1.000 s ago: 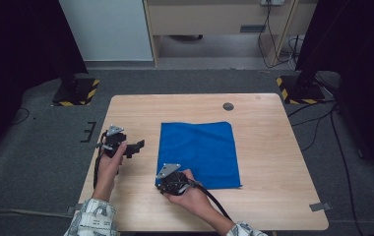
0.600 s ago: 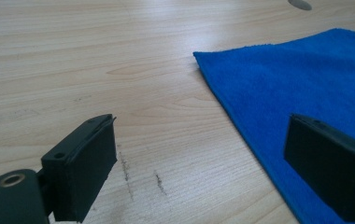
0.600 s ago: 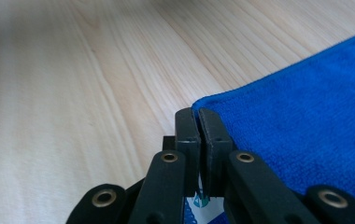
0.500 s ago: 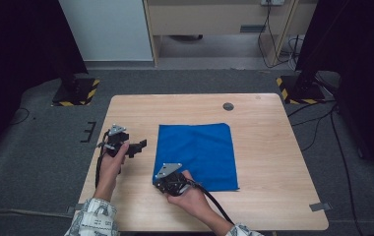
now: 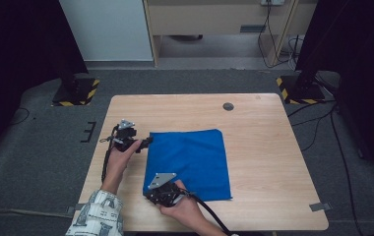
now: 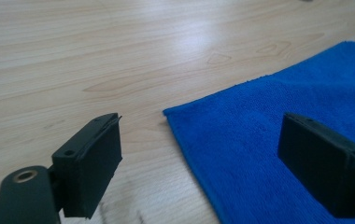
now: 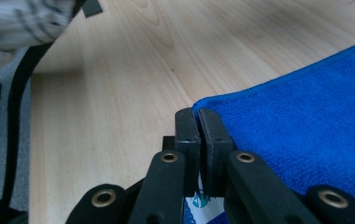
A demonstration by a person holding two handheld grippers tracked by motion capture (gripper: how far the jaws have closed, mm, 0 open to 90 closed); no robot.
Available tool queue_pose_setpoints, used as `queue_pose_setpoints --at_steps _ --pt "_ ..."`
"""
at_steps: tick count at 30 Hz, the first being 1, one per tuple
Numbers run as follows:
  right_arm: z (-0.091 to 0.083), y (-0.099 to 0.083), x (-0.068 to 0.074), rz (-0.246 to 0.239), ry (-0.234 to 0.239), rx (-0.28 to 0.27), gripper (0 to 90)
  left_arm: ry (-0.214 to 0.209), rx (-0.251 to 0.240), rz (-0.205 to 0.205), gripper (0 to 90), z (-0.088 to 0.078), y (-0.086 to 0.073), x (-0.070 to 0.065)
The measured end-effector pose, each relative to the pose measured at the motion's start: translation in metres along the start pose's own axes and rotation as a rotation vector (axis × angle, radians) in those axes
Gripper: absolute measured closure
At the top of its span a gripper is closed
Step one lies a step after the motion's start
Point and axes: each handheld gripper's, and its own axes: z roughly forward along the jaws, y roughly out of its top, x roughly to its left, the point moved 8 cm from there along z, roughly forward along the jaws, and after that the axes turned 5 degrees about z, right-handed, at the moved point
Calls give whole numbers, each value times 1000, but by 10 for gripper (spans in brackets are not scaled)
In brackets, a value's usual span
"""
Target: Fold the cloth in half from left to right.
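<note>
A: Two corners matter; the blue towel (image 5: 189, 163) lies flat on the wooden table (image 5: 264, 147), and the right gripper (image 7: 199, 122) has its jaws pinched together on the near left corner.

B: And the left gripper (image 5: 148, 142)?

A: Jaws wide apart, just closing a little, nothing pressed between them; the far left corner sits straight ahead, the hem running between the two grippers.

B: Texture?

A: Soft terry, thin piped edge; smooth pale woodgrain beneath.
</note>
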Motion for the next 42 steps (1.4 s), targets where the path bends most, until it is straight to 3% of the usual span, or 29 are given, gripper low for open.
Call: queue_pose_setpoints --at_steps 2,5,12,15,20,24,26,30,35,38,42 --pt "0 -2 1 0 -3 3 875 8 13 40 147 10 0 -3" --pt "2 -2 1 9 -7 -2 873 20 57 65 175 20 -2 -2" --pt "6 -3 1 14 -16 6 867 51 65 75 248 32 -4 9" --pt "7 -2 3 7 -20 3 866 57 63 59 276 37 -6 12" --pt "7 -2 4 3 -17 3 863 68 100 79 301 47 -13 9" --pt "6 -1 4 0 -17 3 859 70 90 77 339 48 -12 9" --pt "5 -1 5 -5 -18 3 853 60 74 91 399 48 -12 7" --pt "6 -3 6 -10 -18 12 826 27 59 103 608 47 -12 1" --pt "6 -3 5 -5 -21 8 780 -19 53 62 777 44 -13 1" --pt "6 -2 6 -3 -26 7 705 -27 55 61 834 43 -13 1" --pt "2 -1 8 0 -35 1 536 -30 44 64 877 40 -10 -2"
